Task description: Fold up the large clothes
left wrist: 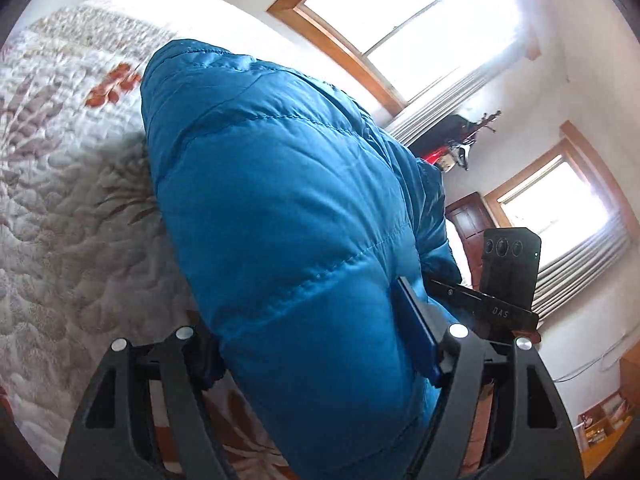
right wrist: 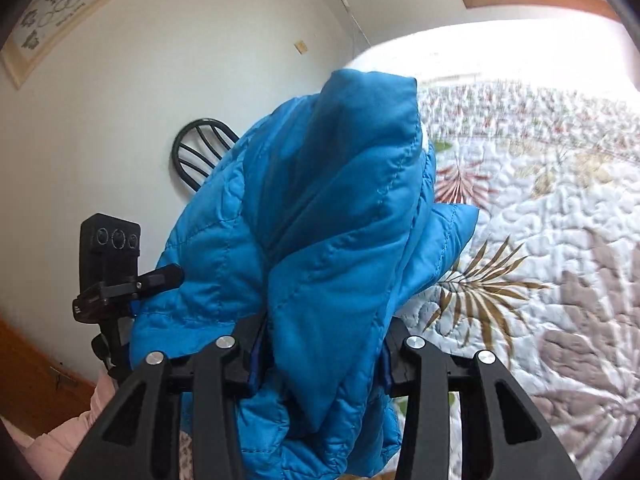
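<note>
The blue puffer jacket (left wrist: 288, 216) fills mid-frame in both views, bunched above the quilted bed (left wrist: 60, 208). The left tool (left wrist: 320, 344) pinches a thick fold; the right tool (right wrist: 320, 356) clamps another bunch at lower centre.

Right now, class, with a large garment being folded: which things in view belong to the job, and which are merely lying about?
Job:
blue puffer jacket
left gripper
right gripper
quilted bedspread

Lying about:
black chair
framed picture
windows
radiator
</note>
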